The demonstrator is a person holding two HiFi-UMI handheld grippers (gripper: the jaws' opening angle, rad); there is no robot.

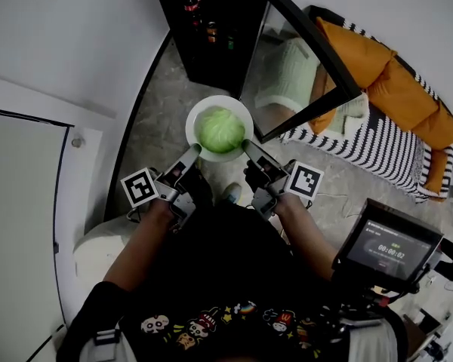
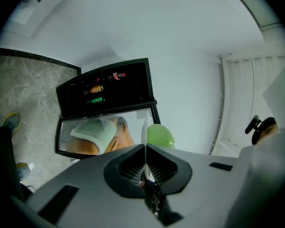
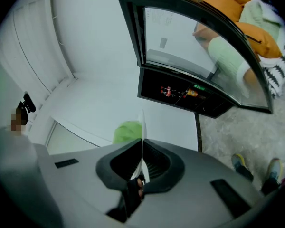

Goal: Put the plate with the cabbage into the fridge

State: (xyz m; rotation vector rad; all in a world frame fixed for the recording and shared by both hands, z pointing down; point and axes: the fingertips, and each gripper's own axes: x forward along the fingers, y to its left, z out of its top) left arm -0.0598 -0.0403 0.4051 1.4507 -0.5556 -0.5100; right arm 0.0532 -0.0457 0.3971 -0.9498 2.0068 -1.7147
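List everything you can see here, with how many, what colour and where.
plate: one, white, held in front of the open fridge
cabbage: one, green, on the plate
fridge: one, black, straight ahead, its glass door swung open
drinks: a few, red, orange and green, on the fridge shelves
sofa: one, black-and-white striped, to the right
cushions: several, orange, on the sofa
screen device: one, dark, lower right
shoes: two, on the stone floor
left gripper: grey, shut on the plate's left rim
right gripper: grey, shut on the plate's right rim
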